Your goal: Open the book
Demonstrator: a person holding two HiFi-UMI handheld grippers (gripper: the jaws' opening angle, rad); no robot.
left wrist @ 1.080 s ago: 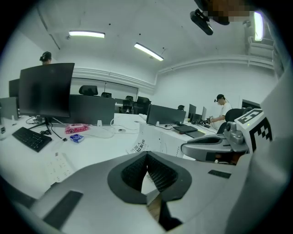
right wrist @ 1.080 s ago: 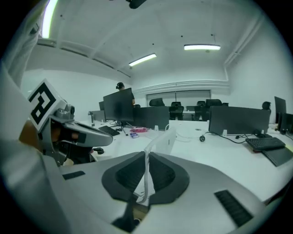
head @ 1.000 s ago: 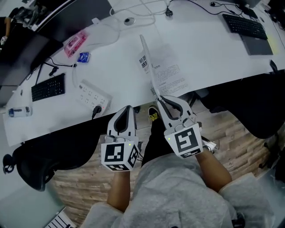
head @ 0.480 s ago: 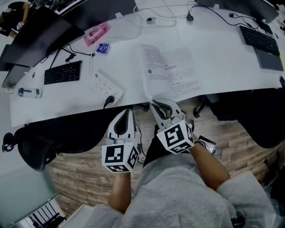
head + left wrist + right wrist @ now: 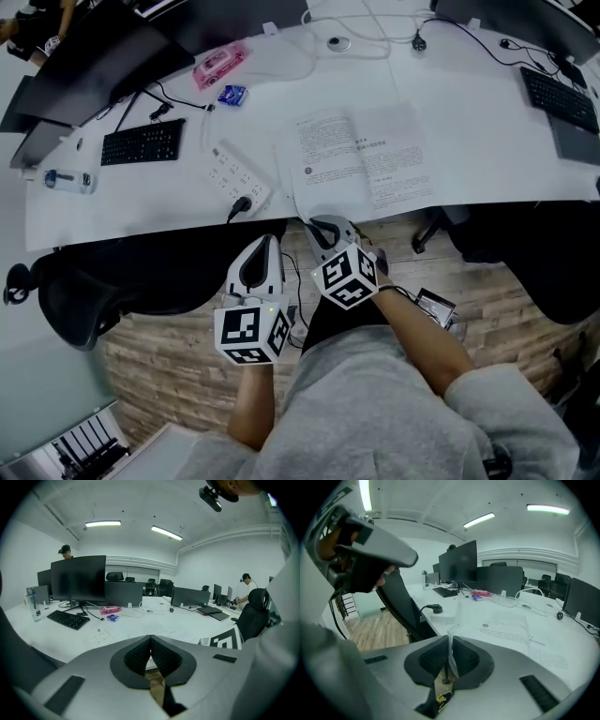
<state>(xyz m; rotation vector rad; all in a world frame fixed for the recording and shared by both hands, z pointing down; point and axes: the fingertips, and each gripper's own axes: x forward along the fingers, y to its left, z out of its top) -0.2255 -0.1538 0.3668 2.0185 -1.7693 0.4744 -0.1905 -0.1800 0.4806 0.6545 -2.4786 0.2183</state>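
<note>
On the white office worktop [image 5: 478, 122], the thin white paper book [image 5: 361, 159] is lying open by the near edge. The right claw [image 5: 325, 225] is pinching its page [image 5: 450, 651], while the left claw [image 5: 266, 246] is hanging closed and empty. Opening seems nearly done, so releasing comes next.

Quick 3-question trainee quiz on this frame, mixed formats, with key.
1. True or false: the book lies closed on the desk.
2. Which gripper pinches a page? A) left B) right C) neither
3. What white item lies just left of the book?
Key: 1 false, it lies open. 2 B: the right gripper is shut on a page; the left gripper is shut, empty. 3 the power strip.
</note>
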